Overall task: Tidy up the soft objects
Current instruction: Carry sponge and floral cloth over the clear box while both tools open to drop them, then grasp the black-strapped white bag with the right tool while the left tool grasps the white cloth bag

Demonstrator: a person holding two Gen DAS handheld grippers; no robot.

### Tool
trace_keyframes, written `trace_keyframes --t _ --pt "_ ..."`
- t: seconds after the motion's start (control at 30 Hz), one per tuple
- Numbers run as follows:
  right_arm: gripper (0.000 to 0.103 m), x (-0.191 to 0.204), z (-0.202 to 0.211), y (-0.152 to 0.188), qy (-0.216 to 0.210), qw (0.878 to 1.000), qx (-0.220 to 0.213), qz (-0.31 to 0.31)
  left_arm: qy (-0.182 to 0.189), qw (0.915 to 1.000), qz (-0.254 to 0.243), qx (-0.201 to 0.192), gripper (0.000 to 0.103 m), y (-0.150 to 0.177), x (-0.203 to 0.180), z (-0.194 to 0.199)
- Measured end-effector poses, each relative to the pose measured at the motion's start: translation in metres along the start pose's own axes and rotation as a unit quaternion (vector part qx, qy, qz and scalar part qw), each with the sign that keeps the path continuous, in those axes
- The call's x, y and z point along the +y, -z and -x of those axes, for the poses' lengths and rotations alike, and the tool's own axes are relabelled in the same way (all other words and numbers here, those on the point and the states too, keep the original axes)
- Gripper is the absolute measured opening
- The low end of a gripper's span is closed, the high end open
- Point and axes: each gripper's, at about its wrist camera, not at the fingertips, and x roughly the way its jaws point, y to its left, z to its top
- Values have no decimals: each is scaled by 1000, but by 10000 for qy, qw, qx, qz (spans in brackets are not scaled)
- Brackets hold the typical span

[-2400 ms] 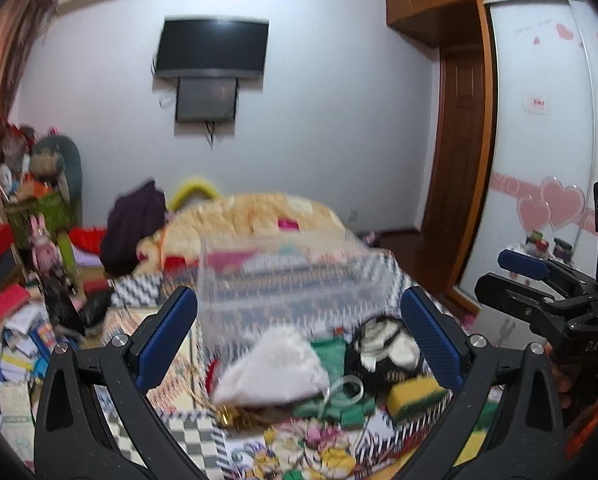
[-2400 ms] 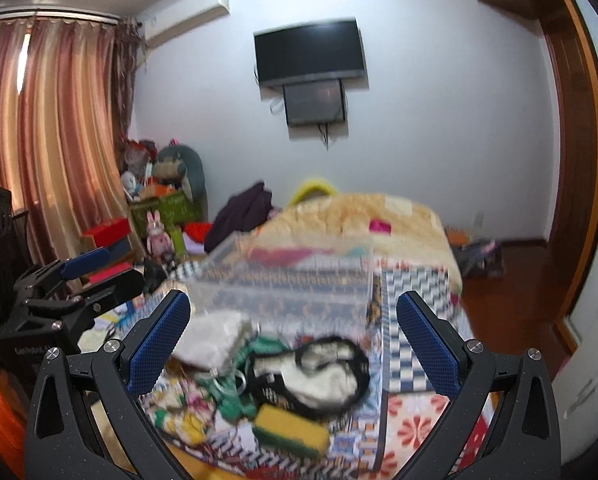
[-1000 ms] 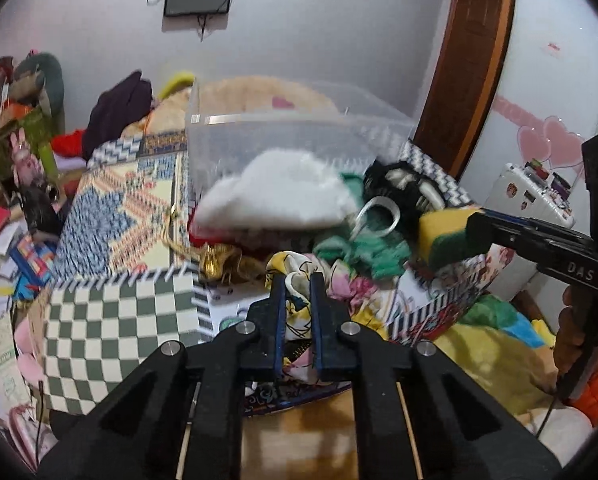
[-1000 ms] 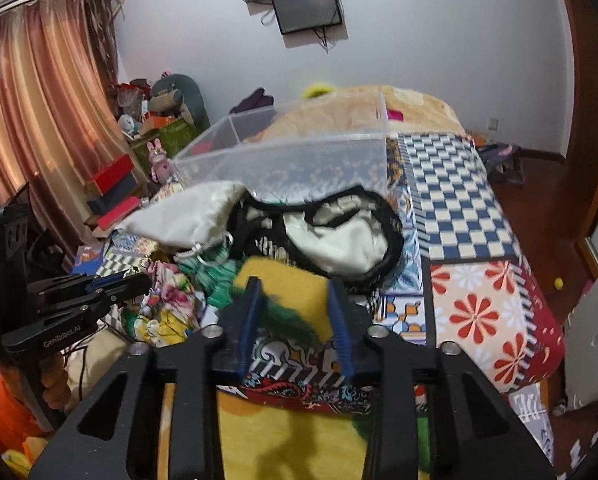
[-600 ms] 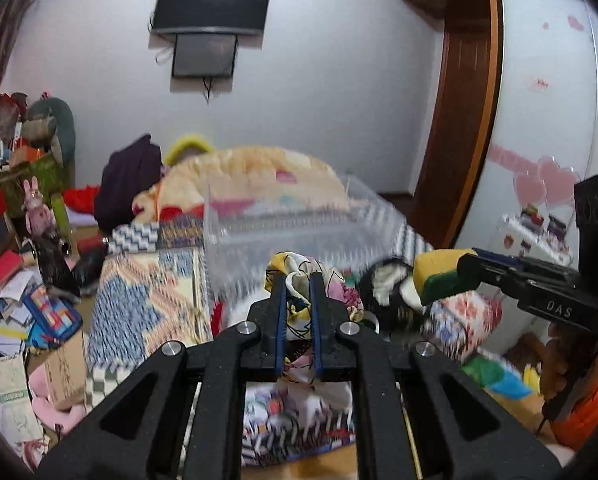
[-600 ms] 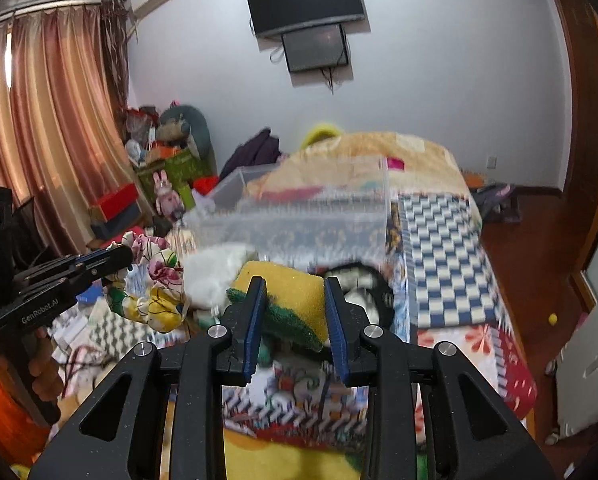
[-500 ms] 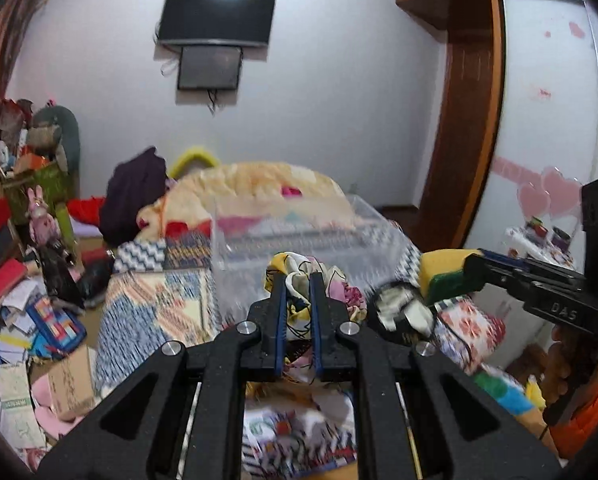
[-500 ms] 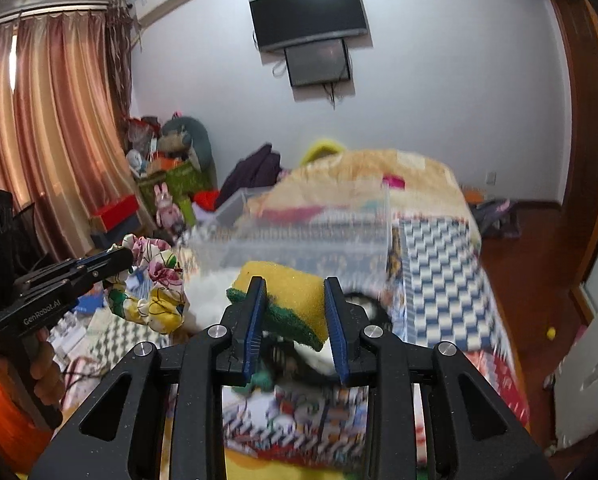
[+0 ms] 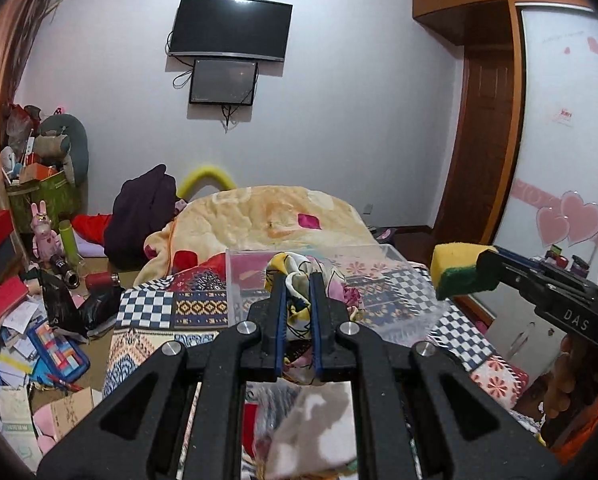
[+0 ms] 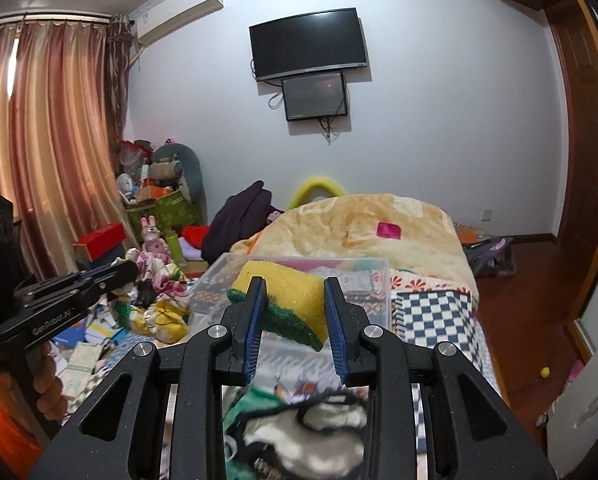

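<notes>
Right now my left gripper (image 9: 297, 304) pinches a floral cloth (image 9: 295, 280), bunched and hanging down between the jaws, held above the near edge of the clear plastic bin (image 9: 383, 280) on the bed (image 9: 147, 304). My right gripper (image 10: 295, 312) squeezes a yellow-and-green sponge (image 10: 287, 300). Its long axis runs left to right across the jaws, tilted down toward the right, green scrub side underneath. It hangs over the bin's near rim. More soft things lie blurred below both grippers.
</notes>
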Motion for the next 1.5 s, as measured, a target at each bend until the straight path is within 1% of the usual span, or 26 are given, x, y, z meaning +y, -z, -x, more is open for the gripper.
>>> trace_keyframes --t 0.1,0.2,0.33,0.5,0.63,0.7,0.9,0.93,0.97,1.0,1.03,1.07,1.13,1.17,1.2,1.3,1.4,1.5 --pt "27 -4 -16 -3 40 10000 83 -13 -87 9999 24 66 10 -5 3 -17" --pt "27 -6 -29 -3 71 9997 223 -51 -94 9998 67 186 10 -10 7 -34" --pt "27 -12 -45 1 100 9989 451 -116 -187 9992 -9 348 10 -12 5 -58" --pt "27 -18 -69 2 134 9968 780 -128 -19 9966 49 826 10 -10 7 -92" --pt "27 -18 -85 7 151 9942 1065 -17 50 9910 47 1334 10 -4 6 -119" --pt "27 -20 -91 9 144 9930 1172 24 34 9885 -23 1514 10 -1 5 -129" --pt "27 -18 -107 14 30 9889 1488 57 -27 9845 -224 1737 10 5 1 -139" --pt "30 -18 -109 15 22 9882 1531 67 -84 9840 -233 1767 10 5 1 -141" --pt "30 -18 -110 16 8 9874 1582 91 -144 9835 -237 1787 10 6 2 -142" --pt "30 -17 -111 17 29 9869 1609 98 -192 9826 -243 1833 12 7 2 -143" --pt "36 -17 -111 18 65 9865 1636 98 -222 9815 -245 1885 21 7 3 -144" --pt "40 -17 -111 19 65 9859 1672 91 -244 9810 -226 1913 25 8 4 -144" --pt "59 -19 -108 18 112 9865 1635 77 -228 9814 -202 1893 48 8 6 -141" --pt "63 -19 -103 18 168 9877 1549 86 -246 9824 -203 1842 51 7 6 -139" --pt "66 -18 -101 16 206 9886 1488 102 -250 9841 -217 1746 52 6 6 -134" --pt "67 -19 -89 11 212 9904 1363 130 -278 9869 -303 1562 53 2 5 -121" --pt "73 -20 -76 8 154 9920 1246 112 -179 9903 -273 1352 62 -3 4 -103" --pt "81 -21 -57 6 152 9947 1010 97 -134 9934 -315 1096 67 -3 0 -81"
